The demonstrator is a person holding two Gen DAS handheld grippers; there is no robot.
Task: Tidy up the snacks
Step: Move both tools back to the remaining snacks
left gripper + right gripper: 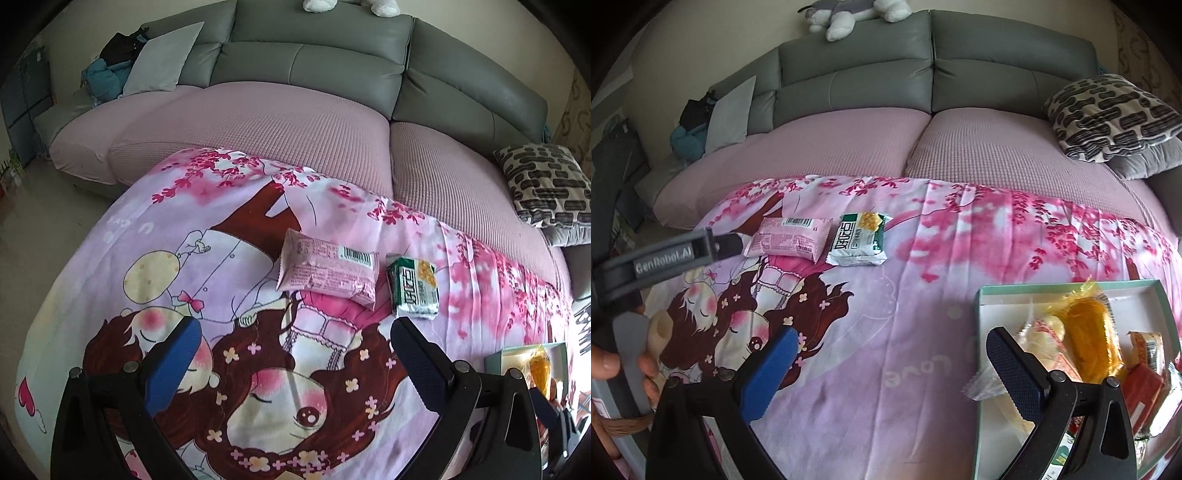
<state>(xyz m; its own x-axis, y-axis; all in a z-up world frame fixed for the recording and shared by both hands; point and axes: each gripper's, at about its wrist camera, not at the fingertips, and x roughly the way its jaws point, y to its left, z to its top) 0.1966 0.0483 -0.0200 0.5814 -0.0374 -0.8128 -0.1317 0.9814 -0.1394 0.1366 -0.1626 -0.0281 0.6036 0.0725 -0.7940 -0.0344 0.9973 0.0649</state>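
A pink snack packet (328,268) (788,242) and a green-and-white snack packet (413,288) (858,240) lie side by side on the cartoon-print cloth (258,369). My left gripper (295,343) is open and empty, a short way in front of the pink packet. A shallow teal-rimmed box (1067,286) (496,356) at the right holds several snacks, among them an orange-wrapped one (1089,332). My right gripper (892,354) is open and empty, its right finger over the box's left edge. The left gripper's body (661,254) shows at the left of the right wrist view.
A grey sofa (317,62) with pink seat covers (258,122) runs behind the cloth. A black-and-white patterned cushion (1108,114) lies at the right, a grey pillow (162,59) and dark clothes at the left. A plush toy (849,14) sits on the sofa back.
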